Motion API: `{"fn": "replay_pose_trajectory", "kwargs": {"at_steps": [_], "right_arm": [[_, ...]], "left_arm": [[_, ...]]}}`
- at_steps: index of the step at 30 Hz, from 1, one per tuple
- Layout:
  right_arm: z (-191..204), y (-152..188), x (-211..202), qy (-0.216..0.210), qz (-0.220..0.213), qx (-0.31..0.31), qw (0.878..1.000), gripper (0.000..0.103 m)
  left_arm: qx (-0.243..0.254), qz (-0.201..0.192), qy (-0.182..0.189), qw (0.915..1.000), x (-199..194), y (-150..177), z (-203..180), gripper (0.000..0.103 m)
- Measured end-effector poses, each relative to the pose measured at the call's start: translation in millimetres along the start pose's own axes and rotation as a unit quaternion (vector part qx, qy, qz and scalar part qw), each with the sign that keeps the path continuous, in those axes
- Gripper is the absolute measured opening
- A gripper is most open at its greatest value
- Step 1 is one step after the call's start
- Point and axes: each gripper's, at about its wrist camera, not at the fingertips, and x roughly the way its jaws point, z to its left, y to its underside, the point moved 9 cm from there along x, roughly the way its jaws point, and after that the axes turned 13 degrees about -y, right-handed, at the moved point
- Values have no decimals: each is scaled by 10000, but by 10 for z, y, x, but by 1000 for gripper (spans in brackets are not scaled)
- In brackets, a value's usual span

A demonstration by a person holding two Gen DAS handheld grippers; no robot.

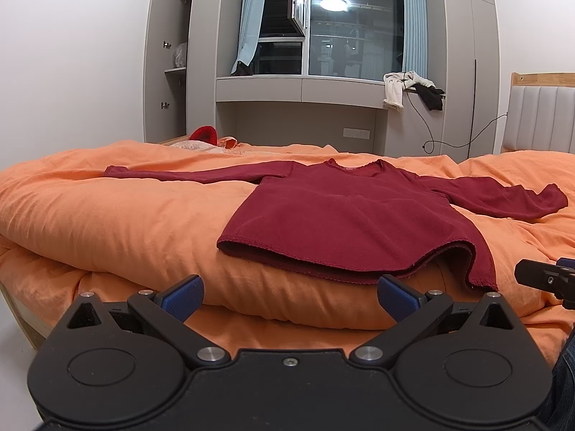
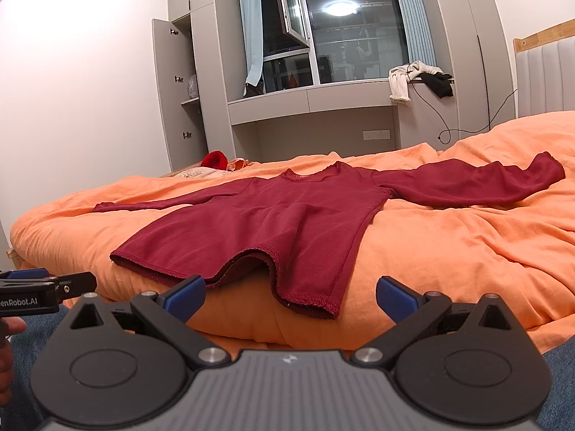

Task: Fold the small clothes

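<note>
A dark red long-sleeved top [image 1: 337, 215] lies flat on the orange duvet [image 1: 125, 222], both sleeves spread out to the sides and the hem toward me, its near right corner drooping over the edge. It also shows in the right wrist view [image 2: 258, 226]. My left gripper [image 1: 289, 296] is open and empty, just short of the hem. My right gripper [image 2: 291, 296] is open and empty, in front of the hem's right corner. The right gripper's tip shows in the left wrist view [image 1: 546, 280], and the left gripper's tip in the right wrist view [image 2: 46, 287].
A red item [image 1: 205, 133] and pale clothes [image 1: 194, 145] lie at the bed's far side. Grey wardrobes [image 1: 169, 54] and a window ledge with draped clothes [image 1: 413, 88] stand behind. A padded headboard [image 1: 539, 118] is at right. The duvet [image 2: 467, 244] is rumpled at right.
</note>
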Motion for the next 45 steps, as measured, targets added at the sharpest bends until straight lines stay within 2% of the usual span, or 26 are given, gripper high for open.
{"fn": "replay_pose_trajectory", "kwargs": {"at_steps": [8, 11, 16, 23, 28, 33, 37, 42, 45], "right_arm": [[-19, 27, 36, -27, 14, 41, 10000, 103], [-88, -32, 65, 95, -25, -56, 9999, 103], [-404, -273, 126, 333, -283, -20, 9990, 103], [-1321, -747, 189, 919, -902, 240, 9914, 103], [-2090, -975, 298, 1369, -900, 389, 9857, 103], [-2886, -1047, 456, 1834, -605, 588, 9794, 103], [-3562, -1073, 488, 2436, -527, 861, 9646, 103], [-4205, -1116, 479, 2654, -765, 1352, 9516, 102], [-4478, -1059, 528, 2642, -878, 1879, 9419, 89]], "left_arm": [[19, 140, -63, 9999, 96, -14, -78, 103], [-18, 111, -88, 9999, 187, -155, -136, 103], [-52, -113, -34, 9999, 501, -583, -381, 103], [-97, -256, 209, 9994, 1158, -1185, -885, 103], [-40, -245, 331, 9991, 1763, -1430, -1242, 103], [212, 79, 468, 9986, 2332, -1344, -1553, 103], [353, 317, 553, 9973, 2540, -1139, -1622, 103], [302, 445, 710, 9960, 2641, -992, -1631, 103], [167, 556, 693, 9959, 2684, -976, -1575, 103]]}}
